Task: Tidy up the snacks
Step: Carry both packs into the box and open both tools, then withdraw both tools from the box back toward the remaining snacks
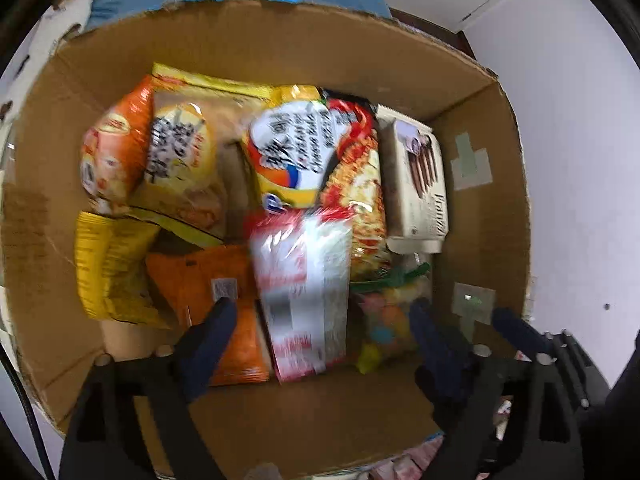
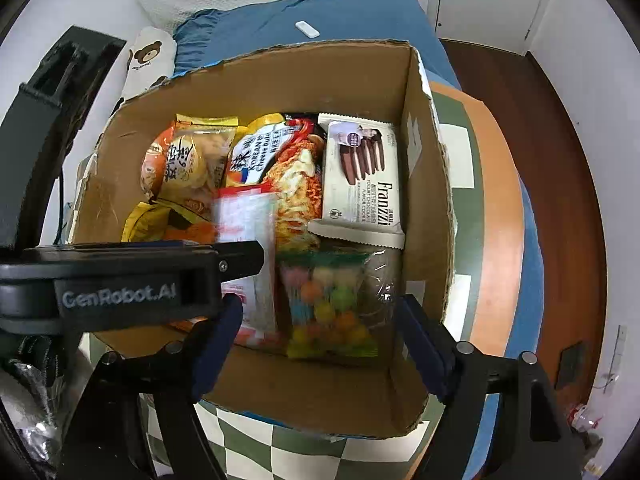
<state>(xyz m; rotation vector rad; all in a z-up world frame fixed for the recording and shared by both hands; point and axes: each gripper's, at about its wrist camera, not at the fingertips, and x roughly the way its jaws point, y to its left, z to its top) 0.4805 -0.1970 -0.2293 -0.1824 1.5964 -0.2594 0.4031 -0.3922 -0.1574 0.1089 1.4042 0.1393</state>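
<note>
Hovering over an open cardboard box (image 2: 256, 396), both grippers point steeply down into it. The left gripper (image 1: 322, 312) has its jaws spread wide, nothing pressed between them; under the gap lies a red-and-white packet (image 1: 304, 300), blurred, so whether it is loose in the air or already resting on the pile is hard to tell. The right gripper (image 2: 320, 312) likewise stands with its jaws wide apart and empty, above a clear bag of coloured candy balls (image 2: 332, 304) lying at the near end of the box. In the right wrist view the left gripper's dark body crosses the left side at the level of the red-and-white packet.

Left of that packet sits an orange packet (image 1: 224, 304), and beside it a yellow bag (image 1: 112, 272) against the box's left wall. Further in, a noodle packet (image 2: 296, 184) printed with cheese and noodles lies next to a cream Franzzi cookie pack (image 2: 360, 184) at the right wall. At the far left are an orange-yellow snack bag (image 1: 160, 156) and its neighbours.

The box rests on a green-and-white checked cloth (image 2: 280, 448); beyond it lies a blue bed cover (image 2: 340, 12).
</note>
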